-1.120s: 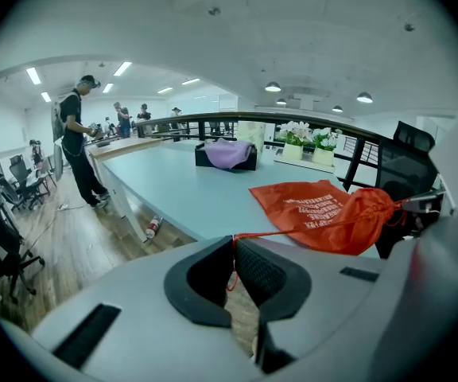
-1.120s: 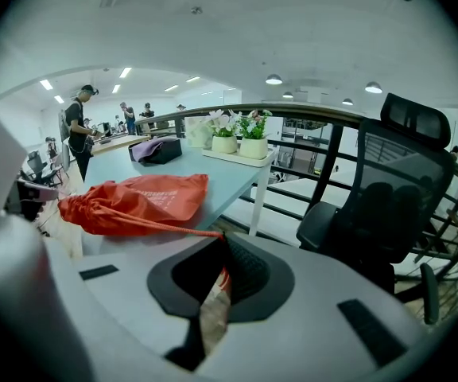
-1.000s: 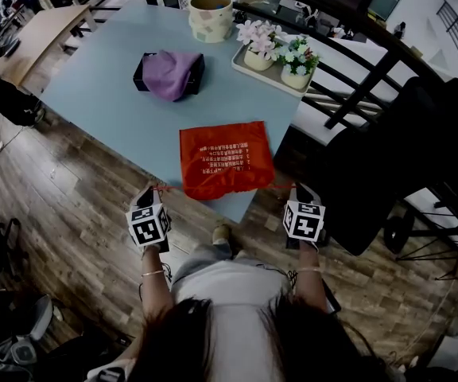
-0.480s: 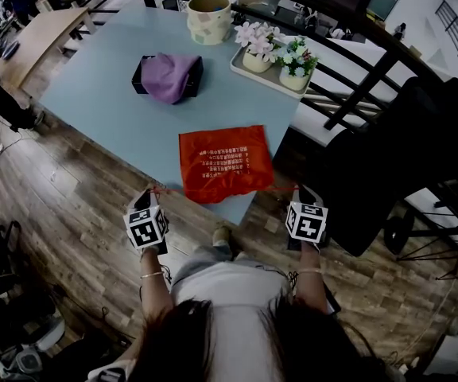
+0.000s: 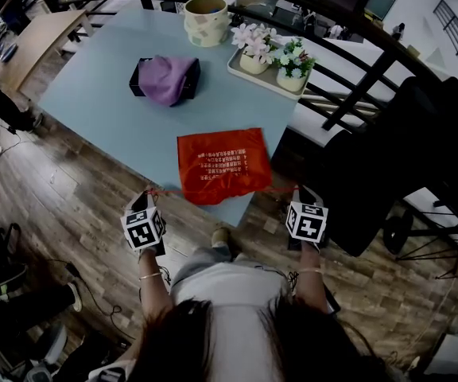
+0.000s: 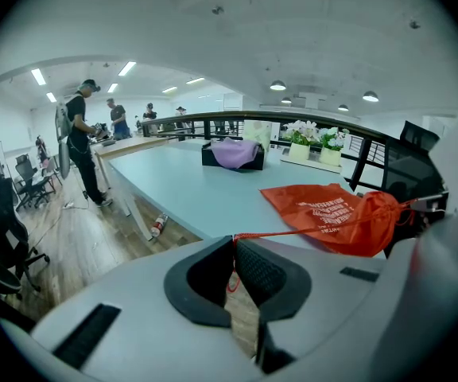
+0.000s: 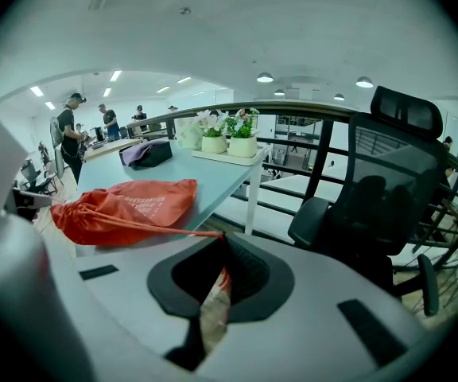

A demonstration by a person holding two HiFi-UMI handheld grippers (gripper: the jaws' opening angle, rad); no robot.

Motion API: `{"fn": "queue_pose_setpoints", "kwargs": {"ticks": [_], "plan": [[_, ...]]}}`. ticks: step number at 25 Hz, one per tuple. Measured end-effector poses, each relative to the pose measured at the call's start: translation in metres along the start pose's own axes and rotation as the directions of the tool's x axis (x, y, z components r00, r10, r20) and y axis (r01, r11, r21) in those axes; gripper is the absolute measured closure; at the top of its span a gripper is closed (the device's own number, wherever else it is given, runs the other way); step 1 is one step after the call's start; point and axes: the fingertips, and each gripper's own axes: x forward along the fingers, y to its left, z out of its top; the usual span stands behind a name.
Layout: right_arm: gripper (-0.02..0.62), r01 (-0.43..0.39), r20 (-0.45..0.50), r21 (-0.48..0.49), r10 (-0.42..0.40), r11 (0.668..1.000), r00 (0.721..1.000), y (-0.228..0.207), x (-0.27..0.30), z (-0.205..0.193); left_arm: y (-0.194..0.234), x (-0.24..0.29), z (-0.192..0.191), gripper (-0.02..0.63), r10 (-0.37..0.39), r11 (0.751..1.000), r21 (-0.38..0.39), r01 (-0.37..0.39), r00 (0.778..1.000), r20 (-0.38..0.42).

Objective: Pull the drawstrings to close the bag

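Nearest the person, off the table's front edge, the left gripper (image 5: 149,196) and the right gripper (image 5: 301,193) are held well apart, one on each side of the body. In the left gripper view, the left gripper (image 6: 233,249) has its jaws closed together on the left drawstring (image 6: 308,228), a thin red cord pinched at the pad tips. In the right gripper view, the right gripper (image 7: 221,249) is likewise clamped on the right drawstring (image 7: 145,227). Both cords run taut from the jaws to the bag's mouth.

The orange bag (image 5: 223,164) lies flat on the light blue table (image 5: 94,102), at its near edge, between the two grippers. Its near end is puckered and gathered where the cords enter; white print shows on its upper face.

Farther back on the table sits a black box with a purple cloth (image 5: 168,78) on it. Beyond that, a tray (image 5: 249,72) holds two flower pots, and a pale patterned pot (image 5: 206,18) stands at the far end. A black office chair (image 7: 380,197) stands right of the table.
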Motion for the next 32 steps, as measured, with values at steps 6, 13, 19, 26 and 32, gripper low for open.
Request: {"fn": "queue_pose_setpoints", "kwargs": {"ticks": [6, 13, 19, 26, 32], "plan": [[0.568, -0.002, -0.004, 0.002, 0.002, 1.0, 1.0, -0.003, 0.002, -0.002, 0.0, 0.002, -0.001, 0.586, 0.001, 1.0, -0.001, -0.001, 1.0, -0.005], [0.568, -0.004, -0.017, 0.002, 0.005, 1.0, 1.0, -0.006, 0.004, -0.005, 0.003, 0.003, -0.004, 0.586, 0.008, 1.0, 0.0, -0.008, 1.0, -0.015], [0.568, -0.018, -0.029, 0.001, 0.018, 1.0, 0.999, -0.004, 0.008, -0.008, 0.008, 0.003, -0.009, 0.586, 0.016, 1.0, -0.02, -0.017, 1.0, -0.027], [0.568, -0.013, -0.032, 0.006, 0.013, 1.0, 0.999, -0.009, 0.009, -0.008, 0.01, 0.004, -0.011, 0.586, 0.028, 1.0, -0.012, -0.028, 0.999, -0.031], [0.568, -0.039, -0.039, 0.017, 0.04, 0.999, 0.998, -0.006, 0.01, -0.011, 0.009, 0.004, -0.014, 0.586, -0.002, 0.999, -0.055, 0.0, 1.0, -0.028]]}}
